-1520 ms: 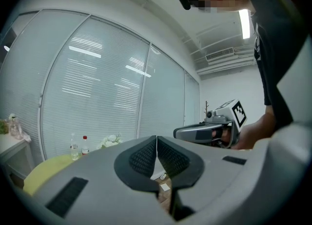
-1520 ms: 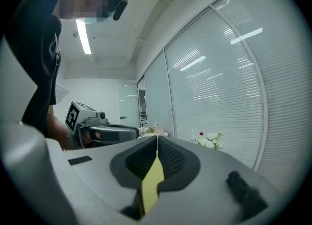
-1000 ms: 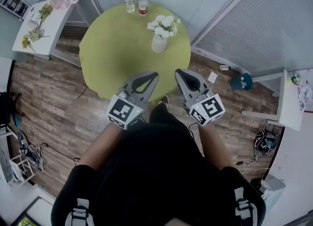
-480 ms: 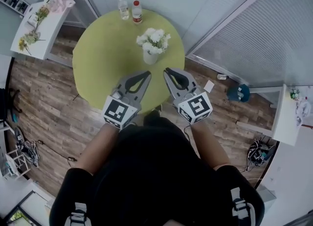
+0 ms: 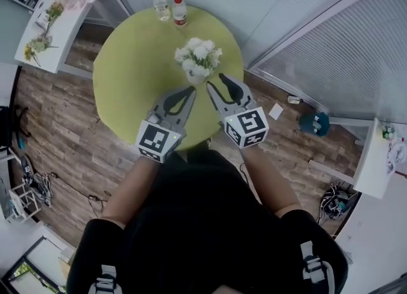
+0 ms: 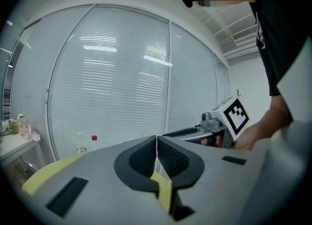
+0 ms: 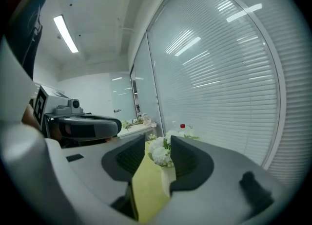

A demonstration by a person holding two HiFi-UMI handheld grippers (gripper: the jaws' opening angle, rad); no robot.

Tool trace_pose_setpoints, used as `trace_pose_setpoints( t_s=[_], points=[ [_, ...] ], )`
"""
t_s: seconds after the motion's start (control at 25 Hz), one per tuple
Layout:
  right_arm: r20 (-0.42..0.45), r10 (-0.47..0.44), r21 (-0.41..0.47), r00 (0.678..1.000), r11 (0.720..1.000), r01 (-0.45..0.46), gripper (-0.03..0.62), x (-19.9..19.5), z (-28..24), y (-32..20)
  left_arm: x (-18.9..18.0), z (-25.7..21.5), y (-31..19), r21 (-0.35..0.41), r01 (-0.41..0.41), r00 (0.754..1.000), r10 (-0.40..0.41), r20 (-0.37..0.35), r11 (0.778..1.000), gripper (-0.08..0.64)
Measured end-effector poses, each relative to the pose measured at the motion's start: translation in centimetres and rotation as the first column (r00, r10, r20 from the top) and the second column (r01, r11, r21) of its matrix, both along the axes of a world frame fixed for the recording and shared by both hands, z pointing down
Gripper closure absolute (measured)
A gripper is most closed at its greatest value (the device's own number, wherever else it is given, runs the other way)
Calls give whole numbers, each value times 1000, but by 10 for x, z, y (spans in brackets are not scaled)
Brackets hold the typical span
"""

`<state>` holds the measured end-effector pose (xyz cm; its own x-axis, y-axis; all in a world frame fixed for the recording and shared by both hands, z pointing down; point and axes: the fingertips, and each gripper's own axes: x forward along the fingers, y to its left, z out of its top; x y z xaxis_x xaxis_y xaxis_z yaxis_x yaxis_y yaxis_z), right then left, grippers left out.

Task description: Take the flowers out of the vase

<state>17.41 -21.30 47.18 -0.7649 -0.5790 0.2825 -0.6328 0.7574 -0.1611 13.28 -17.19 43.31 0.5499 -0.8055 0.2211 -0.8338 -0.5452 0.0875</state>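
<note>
with the white flower bunch (image 5: 198, 54) in its white vase (image 5: 194, 75) near the round yellow-green desk (image 5: 130, 79)'s right edge, slide the right gripper (image 5: 218, 83), its empty fingers opening, low around the stems while the left gripper (image 5: 191, 89), fingers pressed together on nothing, braces the vase.

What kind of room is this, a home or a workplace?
Probably an office or lab room: glass partition walls with blinds, a ceiling strip light, and loose cables on the wood-pattern floor.

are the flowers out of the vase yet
No, the white flowers stand in the vase on the round green table.
</note>
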Motion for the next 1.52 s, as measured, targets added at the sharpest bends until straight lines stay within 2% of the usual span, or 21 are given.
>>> trace_pose_setpoints(
  t_s=[0.2, 0.52, 0.72, 0.76, 0.88, 0.96, 1.52],
  points=[
    [-11, 49, -49, 999, 998, -49, 401, -9, 22, -19, -8, 11, -18, -2, -26, 999, 26, 20, 1000, 545],
    [-33, 140, -87, 990, 986, -142, 400, -16, 49, -32, -19, 40, -35, -55, -95, 995, 95, 6, 994, 545],
    [-18, 134, -134, 991, 982, -135, 400, -22, 63, -41, -23, 52, -42, -83, -101, 995, 100, -12, 991, 545],
    [-8, 133, -141, 991, 981, -133, 405, -23, 65, -41, -23, 54, -42, -87, -102, 995, 101, -14, 991, 545],
    [9, 136, -132, 991, 982, -134, 504, -23, 63, -41, -24, 56, -41, -96, -99, 995, 97, -19, 990, 545],
    [20, 135, -125, 991, 983, -132, 538, -24, 62, -41, -27, 56, -40, -97, -94, 996, 92, -23, 991, 545],
    [63, 103, -41, 993, 994, -101, 555, -35, 32, -44, -46, 39, -41, -60, -65, 998, 64, -22, 996, 545]
  ],
)
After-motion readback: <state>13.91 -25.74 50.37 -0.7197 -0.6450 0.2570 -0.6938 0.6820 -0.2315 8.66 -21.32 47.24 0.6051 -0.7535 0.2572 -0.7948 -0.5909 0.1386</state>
